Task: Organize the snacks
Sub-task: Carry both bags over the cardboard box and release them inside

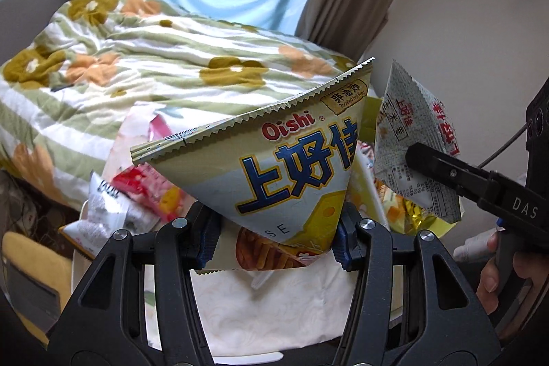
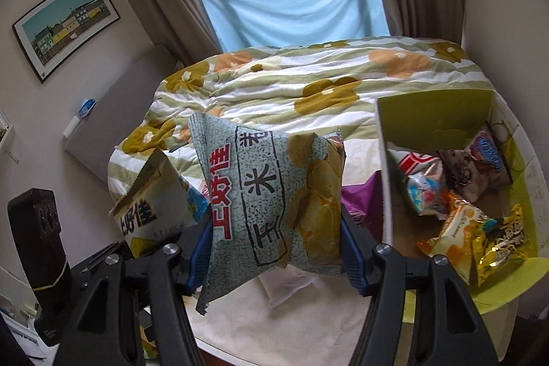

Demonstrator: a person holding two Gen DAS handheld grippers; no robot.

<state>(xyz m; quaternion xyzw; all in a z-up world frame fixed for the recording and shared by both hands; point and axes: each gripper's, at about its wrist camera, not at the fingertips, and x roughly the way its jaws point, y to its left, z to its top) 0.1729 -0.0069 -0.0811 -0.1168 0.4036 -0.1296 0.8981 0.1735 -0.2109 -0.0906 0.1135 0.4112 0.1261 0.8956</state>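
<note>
My left gripper [image 1: 276, 237] is shut on a cream and yellow Oishi cheese snack bag [image 1: 274, 167] and holds it above the white table [image 1: 274, 307]. My right gripper [image 2: 276, 249] is shut on a speckled grey-green Oishi chip bag [image 2: 271, 194], also lifted. In the left wrist view the grey-green bag [image 1: 408, 153] hangs to the right, clamped by the right gripper's black finger [image 1: 446, 170]. In the right wrist view the cheese bag [image 2: 154, 204] hangs to the left. A green cardboard box [image 2: 432, 115] at the right holds several snack packets.
Loose snack packets [image 1: 130, 194] lie on the table behind the cheese bag. A purple packet [image 2: 360, 198] lies beside the box. A bed with a flowered quilt [image 2: 308, 81] stands behind the table. A black device [image 2: 37, 246] stands at the left.
</note>
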